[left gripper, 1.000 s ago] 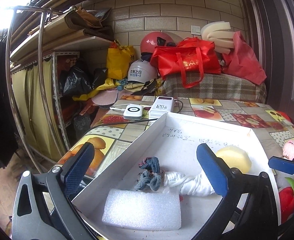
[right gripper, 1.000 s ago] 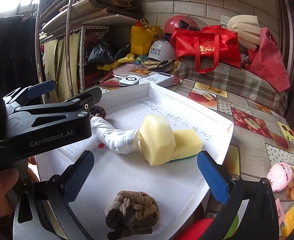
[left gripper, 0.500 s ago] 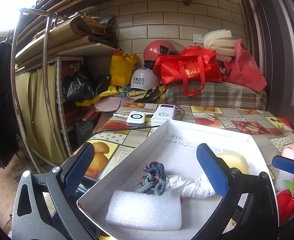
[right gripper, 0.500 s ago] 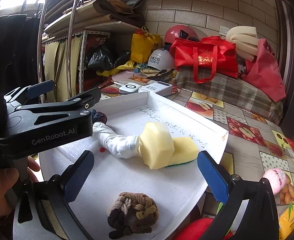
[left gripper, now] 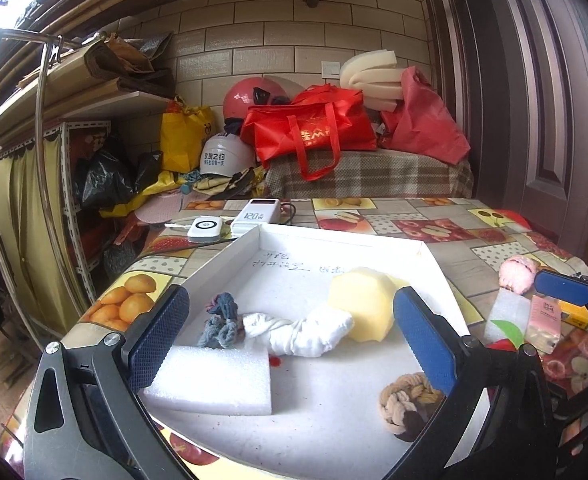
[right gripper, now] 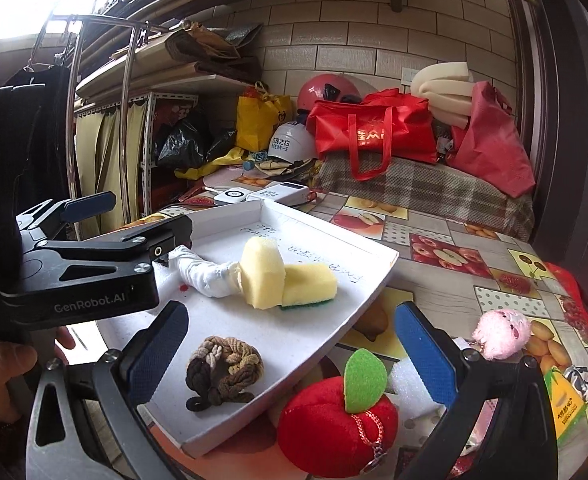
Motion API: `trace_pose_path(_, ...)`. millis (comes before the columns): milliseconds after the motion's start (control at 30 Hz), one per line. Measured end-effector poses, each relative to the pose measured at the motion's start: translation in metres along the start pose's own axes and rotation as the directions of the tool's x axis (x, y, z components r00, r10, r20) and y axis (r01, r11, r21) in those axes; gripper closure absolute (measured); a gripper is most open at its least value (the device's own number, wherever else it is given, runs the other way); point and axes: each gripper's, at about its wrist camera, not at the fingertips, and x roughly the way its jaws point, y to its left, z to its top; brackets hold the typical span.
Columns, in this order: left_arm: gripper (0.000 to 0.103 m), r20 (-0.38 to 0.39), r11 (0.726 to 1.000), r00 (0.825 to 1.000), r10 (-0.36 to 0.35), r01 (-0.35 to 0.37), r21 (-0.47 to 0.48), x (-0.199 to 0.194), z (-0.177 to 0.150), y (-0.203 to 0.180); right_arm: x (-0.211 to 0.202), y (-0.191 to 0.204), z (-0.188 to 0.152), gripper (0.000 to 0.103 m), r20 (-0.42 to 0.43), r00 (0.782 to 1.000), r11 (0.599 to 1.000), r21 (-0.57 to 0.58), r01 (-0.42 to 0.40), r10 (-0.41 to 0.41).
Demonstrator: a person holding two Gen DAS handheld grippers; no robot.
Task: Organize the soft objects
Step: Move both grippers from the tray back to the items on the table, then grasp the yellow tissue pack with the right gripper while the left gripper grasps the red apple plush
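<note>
A white tray (left gripper: pixel 428 256) (right gripper: pixel 370 276) holds a white foam slab (left gripper: pixel 217 380), a blue-grey scrunchie (left gripper: pixel 221 320), a knotted white cloth (left gripper: pixel 302 330) (right gripper: pixel 207 276), a yellow sponge (left gripper: pixel 364 304) (right gripper: pixel 267 276) and a brown braided scrunchie (left gripper: pixel 408 400) (right gripper: pixel 223 364). My left gripper (left gripper: pixel 294 344) is open and empty above the tray's near side. My right gripper (right gripper: pixel 291 354) is open and empty over the tray's right corner. A red plush apple (right gripper: pixel 336 420) lies just below it, outside the tray. A pink plush toy (right gripper: pixel 502 332) (left gripper: pixel 518 274) lies to the right.
A fruit-print tablecloth (right gripper: pixel 446 256) covers the table. A power bank (left gripper: pixel 255 216) and a white charger (left gripper: pixel 205 228) lie behind the tray. Packets (left gripper: pixel 546 320) and a foam piece (left gripper: pixel 506 314) lie right of it. Bags and helmets are piled at the back; a shelf rack stands left.
Both grippers have pulled back and risen. The left view now takes in the whole tray and the brown scrunchie; the right view has swung right and now shows the red plush apple.
</note>
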Motion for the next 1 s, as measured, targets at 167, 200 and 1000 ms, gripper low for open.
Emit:
trace_pose_path(167, 0.0, -0.055, 0.979, 0.984, -0.168, 0.173, 0.11, -0.009, -0.003, -0.048, -0.022, -0.05, -0.012, 0.0, 0.005, 0.998, 0.996, 0.062, 0.068, -0.068)
trace_pose_path(200, 0.0, -0.058, 0.97, 0.98, -0.188, 0.194, 0.144, -0.012, -0.004, -0.058, -0.026, -0.06, -0.015, 0.0, 0.001, 0.997, 0.995, 0.068, 0.08, -0.08)
trace_pose_path(1000, 0.0, -0.276, 0.788, 0.92, -0.277, 0.382, 0.483, 0.002, -0.027, -0.175, -0.02, -0.152, -0.077, 0.002, -0.283, 0.897, 0.9, -0.374, 0.223, -0.34)
